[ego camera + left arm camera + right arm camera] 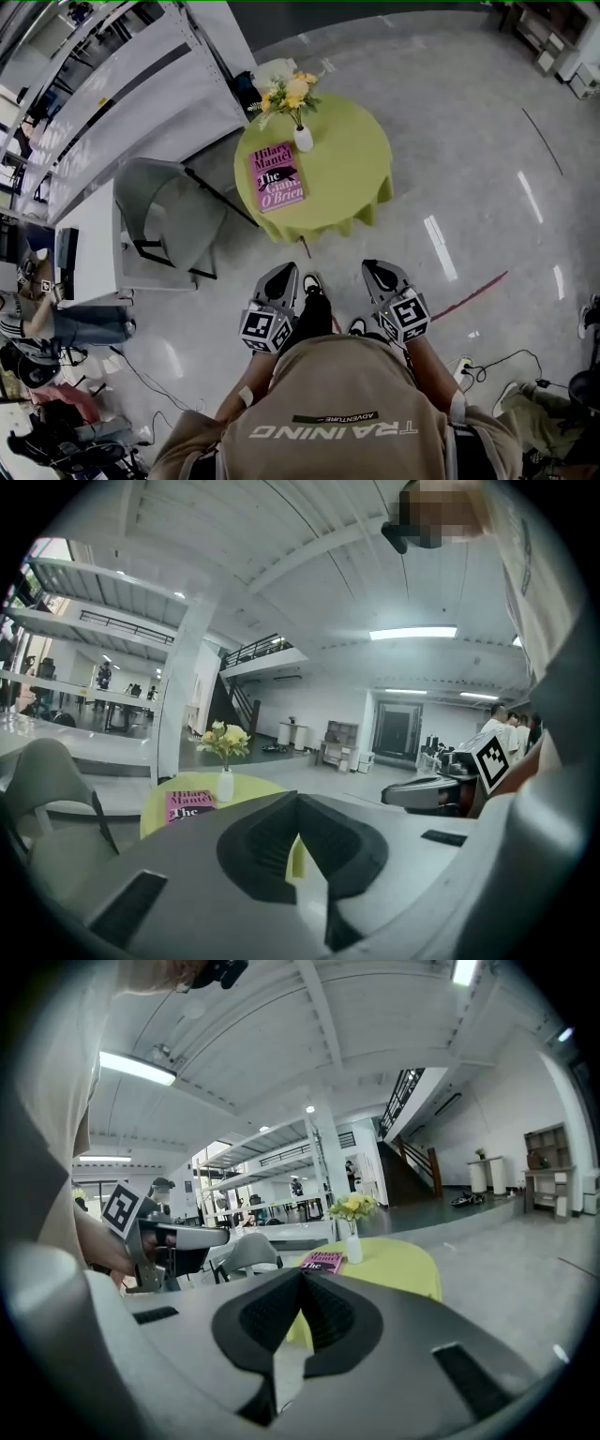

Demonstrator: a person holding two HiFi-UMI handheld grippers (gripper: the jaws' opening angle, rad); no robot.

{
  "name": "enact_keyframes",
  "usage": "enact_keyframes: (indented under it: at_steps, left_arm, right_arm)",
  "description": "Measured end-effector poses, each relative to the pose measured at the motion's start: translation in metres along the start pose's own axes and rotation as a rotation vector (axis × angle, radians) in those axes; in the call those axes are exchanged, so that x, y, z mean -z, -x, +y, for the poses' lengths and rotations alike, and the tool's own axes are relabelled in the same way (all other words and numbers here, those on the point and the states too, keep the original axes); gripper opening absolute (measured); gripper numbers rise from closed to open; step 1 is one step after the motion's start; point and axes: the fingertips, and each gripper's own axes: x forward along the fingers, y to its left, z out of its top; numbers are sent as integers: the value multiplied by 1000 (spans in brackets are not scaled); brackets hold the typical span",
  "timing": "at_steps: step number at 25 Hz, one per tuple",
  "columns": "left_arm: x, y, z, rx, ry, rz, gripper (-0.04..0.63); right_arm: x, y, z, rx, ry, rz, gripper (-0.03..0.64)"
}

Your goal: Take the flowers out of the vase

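A small white vase (303,139) holding yellow flowers (289,93) stands at the far side of a round table with a yellow-green cloth (352,173). Beside it lies a pink book (277,176). Both grippers are held in front of the person's body, well short of the table. My left gripper (281,276) and my right gripper (378,270) are shut with nothing between the jaws. In the left gripper view, the vase (225,785) and flowers (225,741) appear far off, beyond my left gripper (298,803). The right gripper view shows the vase (353,1249) ahead of my right gripper (302,1279).
A grey chair (173,214) stands left of the table, next to a white desk (89,248). Long white shelving (122,84) runs along the left. Cables (497,366) lie on the floor at the right. People sit at the lower left.
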Motion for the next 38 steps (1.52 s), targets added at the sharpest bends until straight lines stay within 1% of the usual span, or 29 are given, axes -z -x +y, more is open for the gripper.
enact_keyframes:
  at_steps: [3,5,7,11,13,17,21,24,28,33,38]
  left_arm:
    - [-11,-22,23,34,4,-7,6]
    - [-28,-36,40,60,-16,-27,6]
    - [-45,-50,62,81,-34,-48,6]
    - [-66,-70,111,112,-71,-63,6]
    - [-74,-81,134,122,-65,-63,6]
    - [-78,-100,170,134,-37,-65,6]
    - [-84,-114,190,137,-17,-73,6]
    - [-90,-128,198,130,-12,-73,6]
    - [-93,-146,204,107,-5,-64,6]
    - [-100,-175,217,44,3,-40,6]
    - [-114,-211,220,-14,14,-48,6]
  right_arm:
    - [-15,-24,-8,35,2,10,0]
    - [-32,-44,-13,55,16,10,0]
    - [-50,-70,-16,71,52,0,0]
    - [-89,-126,-16,112,94,-45,0]
    - [-100,-148,-16,131,91,-46,0]
    - [-109,-182,-22,162,81,-30,0]
    - [-117,-205,-30,167,87,-11,0]
    - [-123,-220,-41,160,80,-11,0]
    - [-126,-238,-61,129,84,-6,0]
    - [-140,-267,-92,73,79,-40,0]
    - [-150,-289,-127,14,99,-51,0]
